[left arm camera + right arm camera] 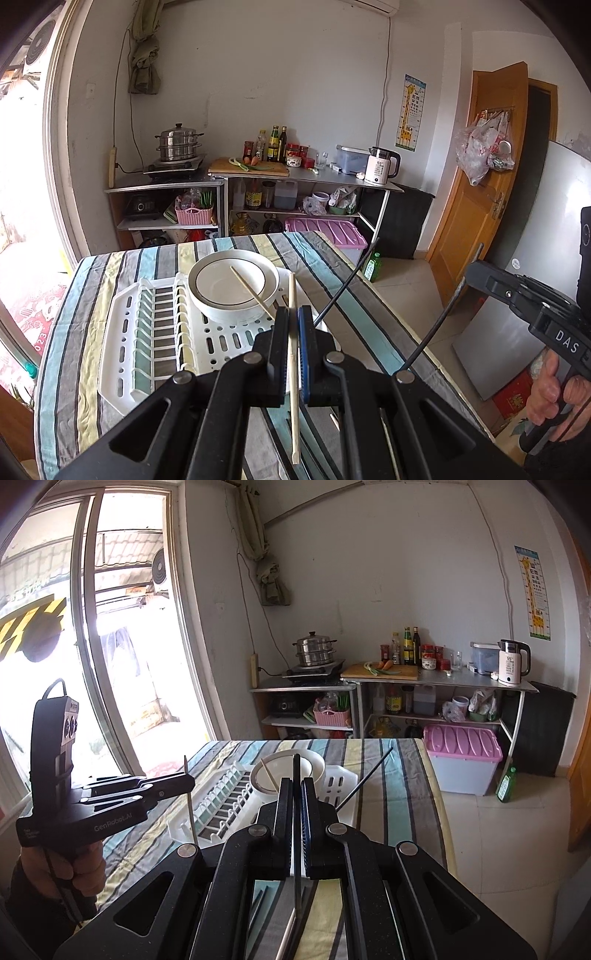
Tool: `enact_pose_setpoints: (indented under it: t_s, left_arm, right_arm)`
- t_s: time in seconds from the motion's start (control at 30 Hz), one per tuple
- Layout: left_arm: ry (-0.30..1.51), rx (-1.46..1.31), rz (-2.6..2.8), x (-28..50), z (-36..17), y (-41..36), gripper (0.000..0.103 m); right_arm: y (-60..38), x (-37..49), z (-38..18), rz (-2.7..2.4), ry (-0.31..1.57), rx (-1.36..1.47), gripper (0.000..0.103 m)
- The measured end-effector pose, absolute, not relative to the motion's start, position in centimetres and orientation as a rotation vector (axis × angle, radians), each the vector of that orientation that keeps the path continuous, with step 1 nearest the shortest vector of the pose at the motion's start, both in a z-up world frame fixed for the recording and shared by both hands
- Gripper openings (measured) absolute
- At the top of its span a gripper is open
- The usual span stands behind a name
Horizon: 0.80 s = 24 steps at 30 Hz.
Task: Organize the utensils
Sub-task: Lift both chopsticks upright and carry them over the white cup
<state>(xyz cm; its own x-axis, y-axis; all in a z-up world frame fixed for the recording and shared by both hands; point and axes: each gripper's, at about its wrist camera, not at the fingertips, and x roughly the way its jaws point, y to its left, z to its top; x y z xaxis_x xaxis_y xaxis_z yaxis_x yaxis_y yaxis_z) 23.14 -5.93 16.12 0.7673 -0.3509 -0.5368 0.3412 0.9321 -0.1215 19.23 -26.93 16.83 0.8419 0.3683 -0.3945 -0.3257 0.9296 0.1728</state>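
chopstick [293, 354] of pale wood, thin and straight, stands clamped in the left gripper [293, 321], long axis pointing toward the white slotted plastic rack [147, 332]. right gripper [296, 794] pinches a dark slim chopstick [296, 775] upright, before the rack's glossy bowl [207, 295].

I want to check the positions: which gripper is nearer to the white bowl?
Left. The left gripper, shut on a wooden chopstick, sits just before the white bowl. The right gripper, holding a dark chopstick, is off to the bowl's right, farther away.
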Motion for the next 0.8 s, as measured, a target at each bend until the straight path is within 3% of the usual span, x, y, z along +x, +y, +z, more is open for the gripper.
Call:
enact_pose_setpoints:
  t_s: [0.8]
  left_arm:
    - [0.575, -0.104, -0.395, 32.9, 17.5, -8.2, 0.006]
  right_arm:
    - [-26.6, 26.0, 19.2, 0.365, 0.405, 0.129, 0.004]
